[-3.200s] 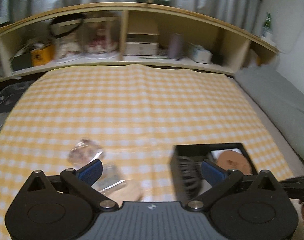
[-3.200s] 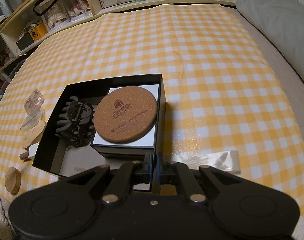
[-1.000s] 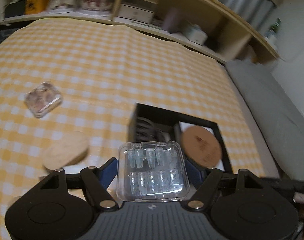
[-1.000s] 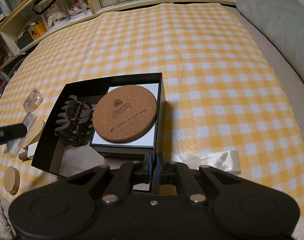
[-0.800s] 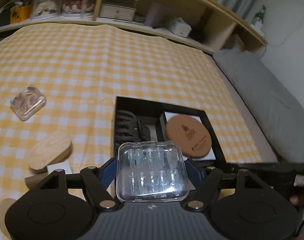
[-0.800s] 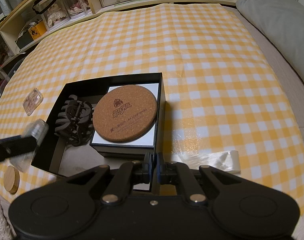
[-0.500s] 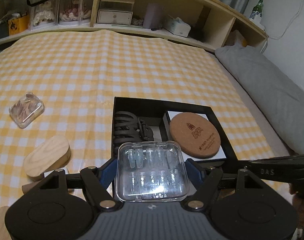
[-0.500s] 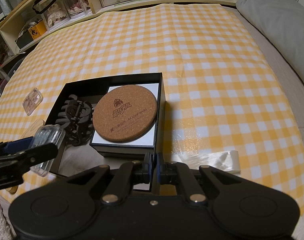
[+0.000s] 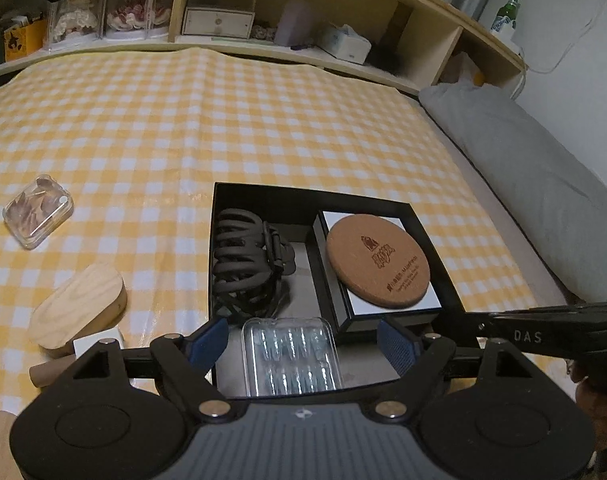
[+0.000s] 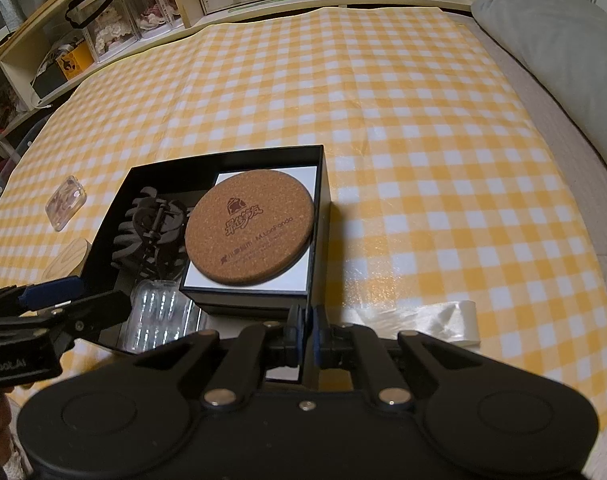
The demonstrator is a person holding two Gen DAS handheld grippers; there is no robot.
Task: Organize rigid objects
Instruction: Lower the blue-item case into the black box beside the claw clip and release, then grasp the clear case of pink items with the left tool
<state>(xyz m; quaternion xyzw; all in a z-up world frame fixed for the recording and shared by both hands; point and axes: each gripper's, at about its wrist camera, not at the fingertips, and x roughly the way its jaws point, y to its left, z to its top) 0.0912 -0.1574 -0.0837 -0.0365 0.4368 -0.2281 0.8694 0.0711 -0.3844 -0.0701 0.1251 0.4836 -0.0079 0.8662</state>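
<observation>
Clear case: the clear plastic case of small tips [image 9: 290,357] lies flat on the floor of the open black cardboard box [image 9: 435,236], at its near end, just in front of the black claw hair clip [image 9: 249,264].
Left hand-held gripper [image 9: 301,342]: its jaws have just been opening; the blue pads [image 9: 207,340] stand apart on either side of the case, off its edges.
Right hand-held gripper [image 10: 306,334]: jaws pressed together on the box's near wall.
Box, right side: a round cork coaster [image 10: 249,226] sits on a smaller white-topped box [image 10: 291,276].
Outside the box: a wooden oval block [image 9: 77,310] and another clear case [image 9: 37,216] lie on the yellow checked cloth [image 9: 183,120].
</observation>
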